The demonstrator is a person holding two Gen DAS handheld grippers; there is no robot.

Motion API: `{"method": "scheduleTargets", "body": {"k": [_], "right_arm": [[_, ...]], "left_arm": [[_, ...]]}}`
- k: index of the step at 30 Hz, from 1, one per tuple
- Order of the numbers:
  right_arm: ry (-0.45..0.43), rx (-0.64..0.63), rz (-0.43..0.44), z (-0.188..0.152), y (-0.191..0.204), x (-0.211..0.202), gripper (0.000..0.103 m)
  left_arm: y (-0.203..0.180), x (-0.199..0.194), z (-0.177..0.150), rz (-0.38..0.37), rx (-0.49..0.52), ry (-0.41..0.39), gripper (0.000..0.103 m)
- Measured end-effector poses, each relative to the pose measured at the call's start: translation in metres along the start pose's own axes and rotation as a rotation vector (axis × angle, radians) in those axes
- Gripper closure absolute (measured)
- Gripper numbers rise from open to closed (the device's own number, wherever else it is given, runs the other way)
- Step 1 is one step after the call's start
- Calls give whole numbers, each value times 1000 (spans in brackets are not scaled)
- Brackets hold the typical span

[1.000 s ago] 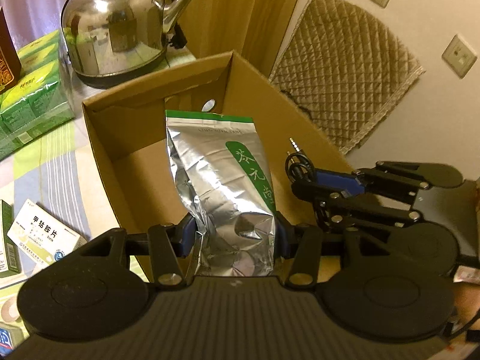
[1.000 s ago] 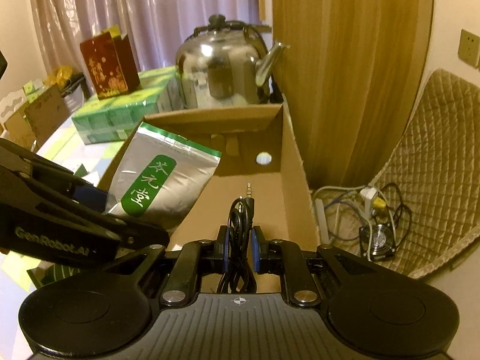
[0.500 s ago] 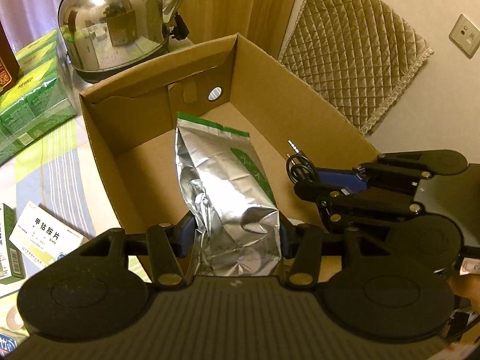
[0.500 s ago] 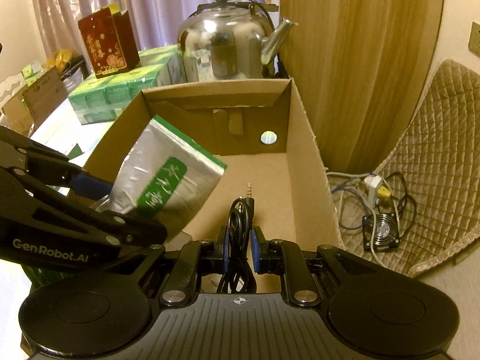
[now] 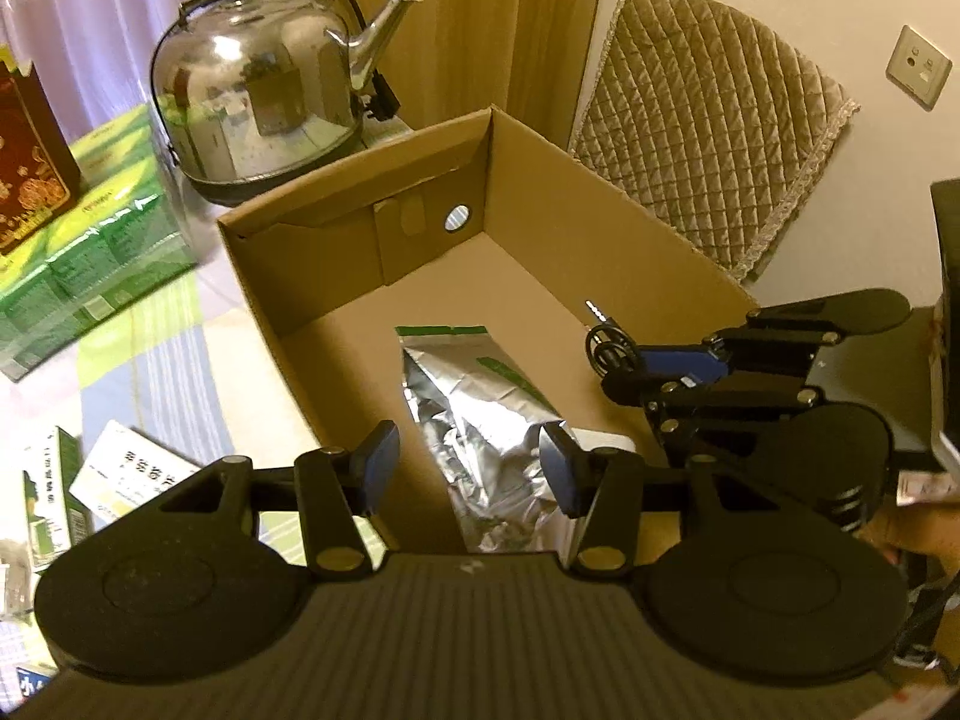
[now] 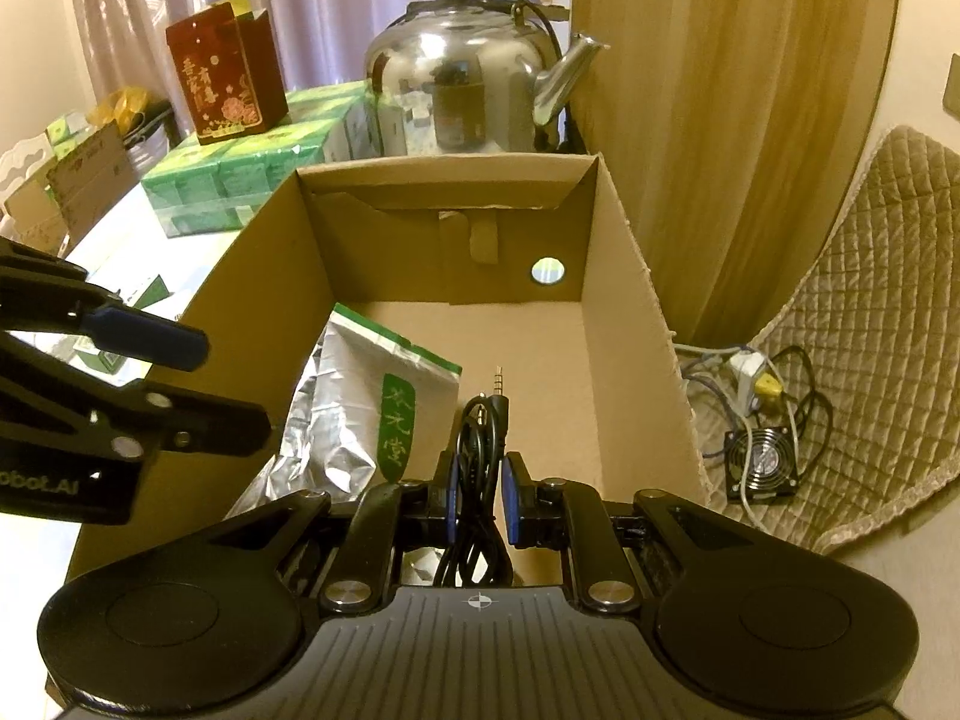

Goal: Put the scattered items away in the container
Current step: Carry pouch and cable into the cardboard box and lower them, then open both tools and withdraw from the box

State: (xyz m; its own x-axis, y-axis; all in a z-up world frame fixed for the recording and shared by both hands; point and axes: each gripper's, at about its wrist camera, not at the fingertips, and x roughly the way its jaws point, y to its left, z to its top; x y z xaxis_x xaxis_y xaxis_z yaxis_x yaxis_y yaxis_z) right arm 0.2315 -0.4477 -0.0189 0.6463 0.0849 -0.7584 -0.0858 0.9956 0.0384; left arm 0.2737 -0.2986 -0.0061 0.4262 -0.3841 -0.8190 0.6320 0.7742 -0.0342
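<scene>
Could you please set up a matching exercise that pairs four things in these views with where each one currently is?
Things:
1. silver foil pouch with a green label
2. coiled black audio cable
3. shiny steel kettle
4. dark red gift box

Places:
A. on the stacked green packs
B. lying inside the brown cardboard box
C. behind the box's far wall
D. clamped in the right tongs

Pairs: 1-B, 2-D, 3-C, 4-A
</scene>
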Motion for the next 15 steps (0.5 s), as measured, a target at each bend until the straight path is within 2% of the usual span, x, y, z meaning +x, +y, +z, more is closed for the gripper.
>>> {"method": "scheduleTargets", "body": {"k": [15], "right_arm": [[-6, -15, -16, 2, 8, -1, 91]], "left_arm": [[-3, -14, -11, 47, 10, -39, 57]]}}
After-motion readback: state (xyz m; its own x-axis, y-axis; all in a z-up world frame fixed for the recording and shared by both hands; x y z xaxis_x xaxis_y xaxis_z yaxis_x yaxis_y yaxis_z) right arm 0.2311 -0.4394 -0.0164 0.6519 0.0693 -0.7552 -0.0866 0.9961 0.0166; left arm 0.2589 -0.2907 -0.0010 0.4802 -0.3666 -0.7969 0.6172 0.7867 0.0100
